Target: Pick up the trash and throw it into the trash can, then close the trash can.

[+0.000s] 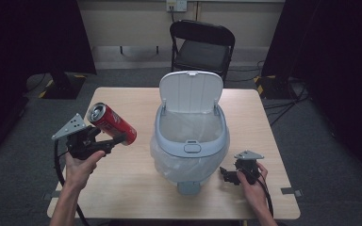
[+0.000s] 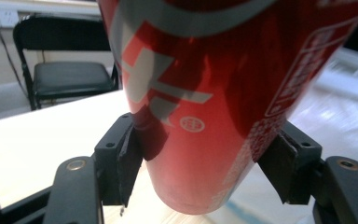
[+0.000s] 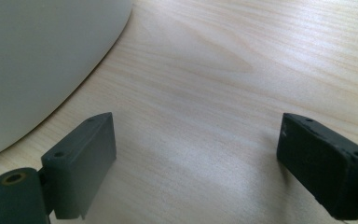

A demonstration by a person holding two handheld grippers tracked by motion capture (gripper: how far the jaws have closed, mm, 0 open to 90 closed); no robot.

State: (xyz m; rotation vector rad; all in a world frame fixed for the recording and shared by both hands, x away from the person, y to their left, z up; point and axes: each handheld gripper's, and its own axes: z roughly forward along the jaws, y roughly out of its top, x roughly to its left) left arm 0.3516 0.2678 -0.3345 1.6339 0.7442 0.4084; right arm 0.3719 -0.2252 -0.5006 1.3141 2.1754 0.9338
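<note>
A red can (image 1: 111,124) is clamped between the jaws of the left gripper (image 1: 104,142) and is held tilted above the table (image 1: 122,188), to the left of the bin (image 1: 192,141), whose lid (image 1: 191,89) is raised. The right gripper (image 1: 230,176) is rested on the table beside the bin, its jaws spread wide with nothing between them.

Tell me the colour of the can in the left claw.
Red with silver-grey markings; the can shows best in the left gripper view.
</note>
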